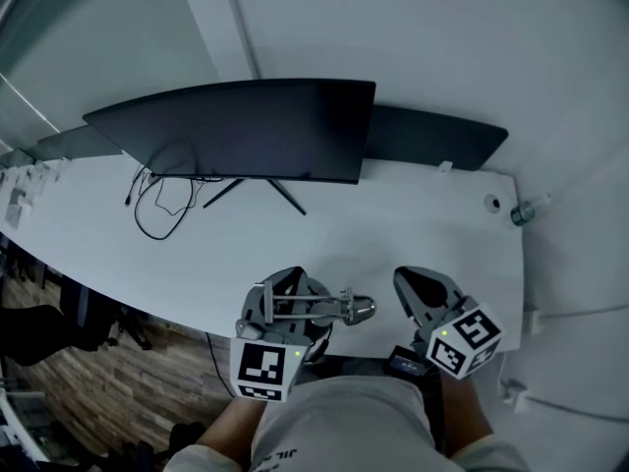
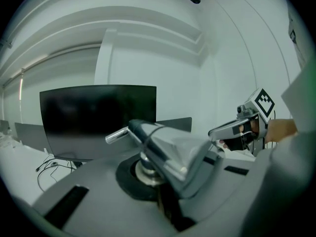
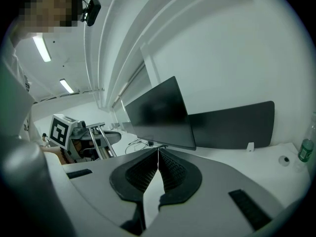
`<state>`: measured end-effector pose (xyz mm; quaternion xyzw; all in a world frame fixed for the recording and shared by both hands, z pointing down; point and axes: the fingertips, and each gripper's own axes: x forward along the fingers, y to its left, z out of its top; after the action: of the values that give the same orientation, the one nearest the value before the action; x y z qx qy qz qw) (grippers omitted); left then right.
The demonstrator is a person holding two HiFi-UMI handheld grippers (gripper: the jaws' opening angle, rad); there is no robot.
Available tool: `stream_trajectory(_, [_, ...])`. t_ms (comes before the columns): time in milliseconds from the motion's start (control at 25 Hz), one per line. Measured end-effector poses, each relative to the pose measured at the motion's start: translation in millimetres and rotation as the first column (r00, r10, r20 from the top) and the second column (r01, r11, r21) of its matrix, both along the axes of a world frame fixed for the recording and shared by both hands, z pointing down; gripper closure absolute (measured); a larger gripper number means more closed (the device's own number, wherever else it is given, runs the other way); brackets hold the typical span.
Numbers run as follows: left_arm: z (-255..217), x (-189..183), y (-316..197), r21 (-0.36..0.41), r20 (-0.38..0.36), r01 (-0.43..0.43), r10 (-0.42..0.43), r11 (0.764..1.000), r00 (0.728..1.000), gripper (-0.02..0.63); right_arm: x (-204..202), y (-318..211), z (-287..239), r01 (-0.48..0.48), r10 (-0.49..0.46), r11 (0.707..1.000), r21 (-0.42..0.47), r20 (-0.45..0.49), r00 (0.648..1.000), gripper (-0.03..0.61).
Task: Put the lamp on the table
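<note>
Although the lamp hung over the table's near edge, low in the head view, placing seemed unfinished. Left gripper view: the left gripper clamped its silvery body at centre. Right gripper view: the right gripper was closed, empty; setting down and release were left.

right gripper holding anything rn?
No: in the right gripper view, the right gripper has its jaws pressed together with nothing between them.
</note>
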<state>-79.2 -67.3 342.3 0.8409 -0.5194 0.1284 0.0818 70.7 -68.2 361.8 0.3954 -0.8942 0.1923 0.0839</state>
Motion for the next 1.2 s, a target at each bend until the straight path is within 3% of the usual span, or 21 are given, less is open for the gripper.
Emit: stream_trajectory(1200, [35, 19, -73, -0.010, 0.033, -0.052, 0.052, 0.999, 0.998, 0.611, 19, -31, 30, -0.083, 0.084, 0.994, -0.073, 0.010, 0.996, 0.546])
